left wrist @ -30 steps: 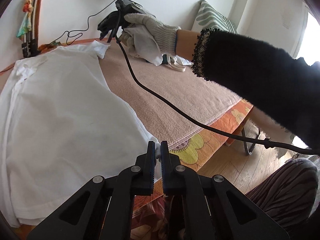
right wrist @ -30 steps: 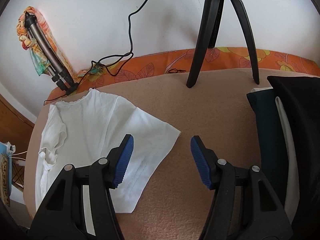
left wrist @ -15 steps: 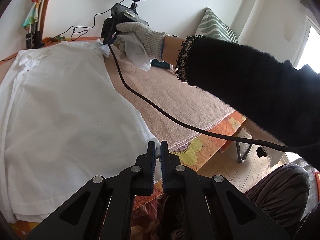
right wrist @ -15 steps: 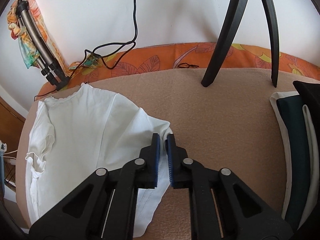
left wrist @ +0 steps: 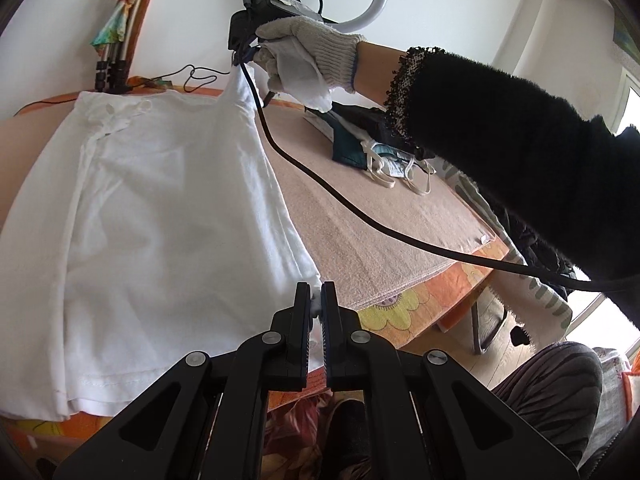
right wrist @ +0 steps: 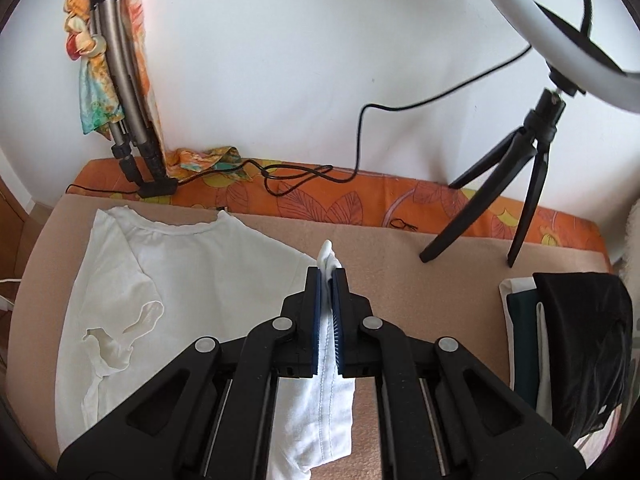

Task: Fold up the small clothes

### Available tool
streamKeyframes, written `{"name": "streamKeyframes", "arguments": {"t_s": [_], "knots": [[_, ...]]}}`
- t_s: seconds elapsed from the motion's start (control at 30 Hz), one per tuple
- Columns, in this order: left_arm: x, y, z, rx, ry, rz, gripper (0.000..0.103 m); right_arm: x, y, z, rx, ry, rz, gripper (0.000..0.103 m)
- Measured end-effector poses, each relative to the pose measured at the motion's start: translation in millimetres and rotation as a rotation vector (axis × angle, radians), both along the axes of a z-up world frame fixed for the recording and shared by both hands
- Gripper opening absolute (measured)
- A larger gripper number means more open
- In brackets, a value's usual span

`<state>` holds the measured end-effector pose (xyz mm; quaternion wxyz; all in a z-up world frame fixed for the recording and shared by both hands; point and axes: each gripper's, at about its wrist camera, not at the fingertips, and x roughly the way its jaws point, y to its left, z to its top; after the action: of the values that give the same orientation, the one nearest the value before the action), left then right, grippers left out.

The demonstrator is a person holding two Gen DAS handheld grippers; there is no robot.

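Jaws of the left gripper (left wrist: 316, 306) are pressed together on the near hem corner of a white T-shirt (left wrist: 160, 208), the cloth caught right between the tips. Just beyond and to their left the shirt lies spread on a beige towel (left wrist: 372, 216) that covers the table.

Across the garment, the right gripper (right wrist: 327, 284) is closed on the shirt's other side edge, a tuft of white fabric poking out past its tips and the hem hanging below them. A second ago those blue-padded jaws stood wide above the cloth; half a second ago they had shut on it flat, and the edge now rises clear of the towel, in the left view lifted to a peak under the gloved right hand (left wrist: 304, 56).

With both ends of one side pinched, the first fold appears ready to be carried over toward the sleeve (right wrist: 120, 332) left of the right jaws. Farther off to their right sits a pile of dark clothes (right wrist: 576, 344); a ring light tripod (right wrist: 524, 184) stands beyond, near the wall.
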<state>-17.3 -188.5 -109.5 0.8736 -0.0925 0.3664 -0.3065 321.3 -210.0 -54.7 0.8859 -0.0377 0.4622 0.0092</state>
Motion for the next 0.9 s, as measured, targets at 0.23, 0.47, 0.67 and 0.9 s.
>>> {"name": "streamKeyframes", "arguments": {"t_s": [0.23,0.47,0.67,0.9], "knots": [[-4,34,-2,-0.003,0.012,0.077,0.004,3,78,15,-0.121,-0.019,0.071,0.006],[-4,62,-15,-0.008,0.050,0.147,0.004,9,148,-4,-0.218,-0.004,0.148,0.006],[-1,79,-20,-0.015,0.058,0.180,0.004,16,184,-25,-0.268,0.015,0.182,0.006],[-2,94,-27,-0.026,0.082,0.219,0.004,28,195,-45,-0.292,0.041,0.154,0.006]]}}
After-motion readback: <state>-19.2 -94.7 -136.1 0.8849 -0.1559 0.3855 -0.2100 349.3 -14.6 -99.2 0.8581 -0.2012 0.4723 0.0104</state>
